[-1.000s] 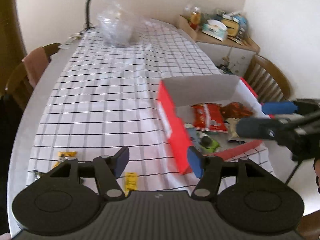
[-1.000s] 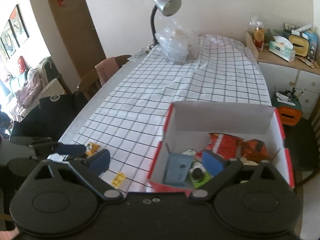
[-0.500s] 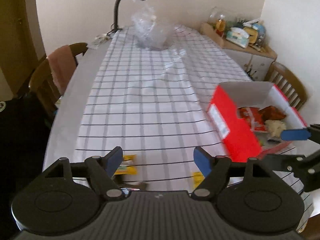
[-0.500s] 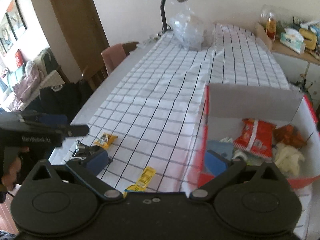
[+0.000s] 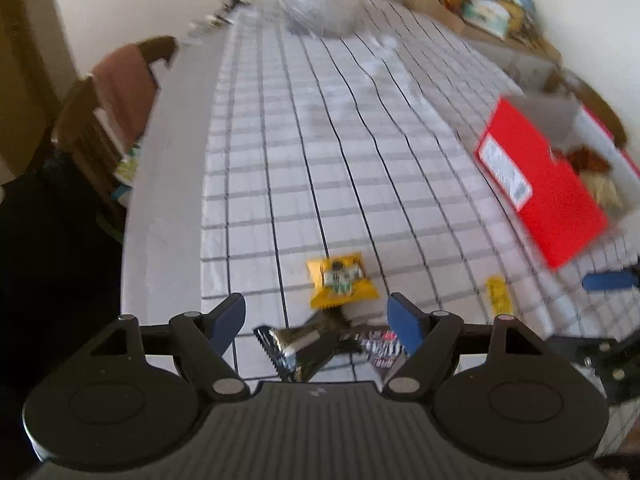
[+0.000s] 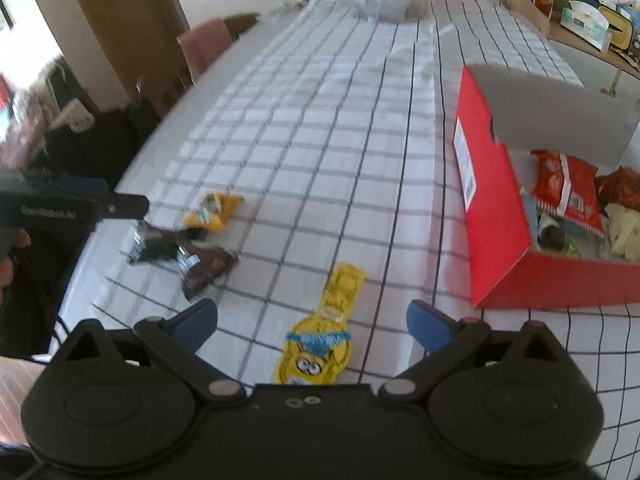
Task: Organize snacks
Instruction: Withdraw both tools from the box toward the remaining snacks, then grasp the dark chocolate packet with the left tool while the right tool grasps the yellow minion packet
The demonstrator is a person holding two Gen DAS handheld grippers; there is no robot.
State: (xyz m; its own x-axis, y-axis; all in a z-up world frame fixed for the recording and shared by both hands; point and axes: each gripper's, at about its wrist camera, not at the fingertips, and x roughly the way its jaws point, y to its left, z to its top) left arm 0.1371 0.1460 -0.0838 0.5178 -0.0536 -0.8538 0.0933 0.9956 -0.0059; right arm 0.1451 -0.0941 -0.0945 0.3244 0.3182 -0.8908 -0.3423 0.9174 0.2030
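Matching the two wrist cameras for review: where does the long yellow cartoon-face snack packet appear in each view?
Left wrist: the long yellow cartoon-face snack packet lies lower right, beyond the right fingertip.
Right wrist: the same packet lies bottom centre, between the open jaws, untouched.
Shared landmark: the red cardboard box, to the packet's right in both.
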